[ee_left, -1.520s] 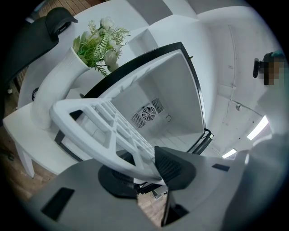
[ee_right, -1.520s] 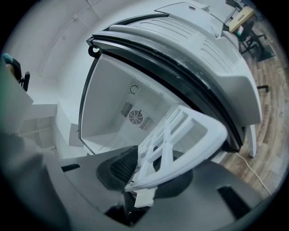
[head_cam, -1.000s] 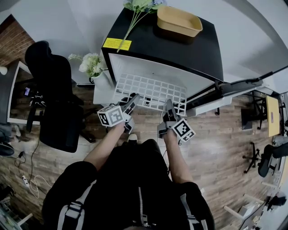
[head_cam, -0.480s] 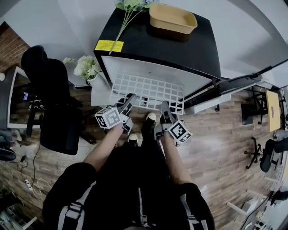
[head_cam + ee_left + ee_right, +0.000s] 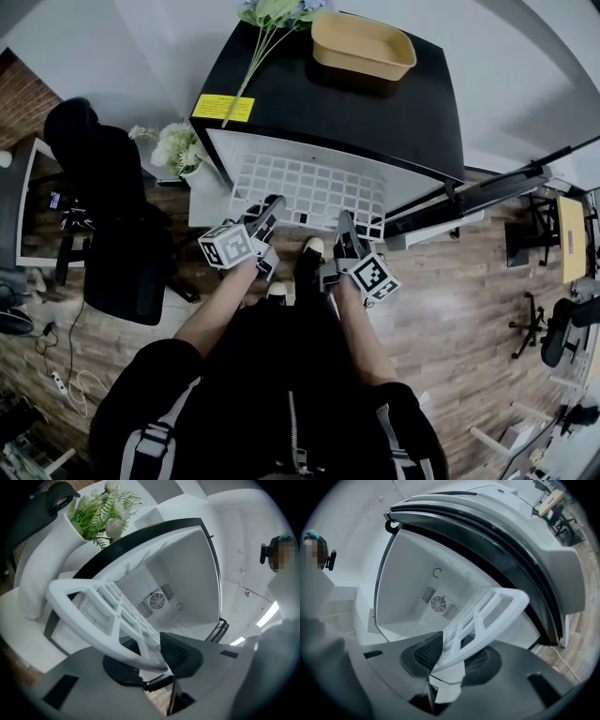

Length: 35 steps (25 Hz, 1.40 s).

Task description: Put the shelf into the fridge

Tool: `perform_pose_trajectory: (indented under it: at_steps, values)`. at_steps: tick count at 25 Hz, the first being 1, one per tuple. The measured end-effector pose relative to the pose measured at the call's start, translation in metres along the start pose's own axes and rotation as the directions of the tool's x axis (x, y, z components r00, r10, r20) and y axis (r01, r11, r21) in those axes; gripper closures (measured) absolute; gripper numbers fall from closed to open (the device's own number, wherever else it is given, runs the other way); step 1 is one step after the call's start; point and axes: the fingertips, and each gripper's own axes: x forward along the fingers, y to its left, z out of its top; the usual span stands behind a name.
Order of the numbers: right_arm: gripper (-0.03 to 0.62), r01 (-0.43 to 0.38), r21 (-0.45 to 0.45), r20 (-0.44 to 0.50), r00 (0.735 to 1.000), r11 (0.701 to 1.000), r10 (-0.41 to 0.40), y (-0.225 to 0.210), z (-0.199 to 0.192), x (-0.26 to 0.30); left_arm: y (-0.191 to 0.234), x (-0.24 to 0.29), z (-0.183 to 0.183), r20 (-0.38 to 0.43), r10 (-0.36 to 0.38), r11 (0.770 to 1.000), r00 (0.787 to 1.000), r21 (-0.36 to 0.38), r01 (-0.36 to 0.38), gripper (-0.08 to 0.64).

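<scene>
A white grid shelf (image 5: 309,192) lies level in the mouth of the open black fridge (image 5: 375,103), its far part under the fridge's top. My left gripper (image 5: 272,208) is shut on the shelf's near left edge (image 5: 93,604). My right gripper (image 5: 345,225) is shut on the near right edge (image 5: 487,613). The right jaws have just been closing slightly with the shelf rim between them. In both gripper views the white fridge interior and its round rear vent (image 5: 157,601) lie straight ahead. In the left gripper view the left gripper (image 5: 150,653) clamps the rim, and in the right gripper view the right gripper (image 5: 450,656) does the same.
A yellow tray (image 5: 364,45) and a flower stem (image 5: 267,37) lie on the fridge top. The fridge door (image 5: 487,192) stands open to the right. A white vase of flowers (image 5: 178,150) and a black office chair (image 5: 108,197) are at the left. The person's shoe (image 5: 309,251) is between the grippers.
A shoe has stepped forward between the two grippers. Both grippers and the shelf stay in much the same place at the fridge opening.
</scene>
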Motion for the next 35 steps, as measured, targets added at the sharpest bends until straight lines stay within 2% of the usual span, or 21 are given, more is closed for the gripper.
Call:
perform_pose_trajectory:
  at_steps: [35]
  values:
    - [0.474, 0.039, 0.018, 0.019, 0.999, 0.999, -0.039, -0.015, 0.026, 0.055, 0.016, 0.053, 0.027, 0.036, 0.033, 0.999, 0.999, -0.017, -0.033, 0.437]
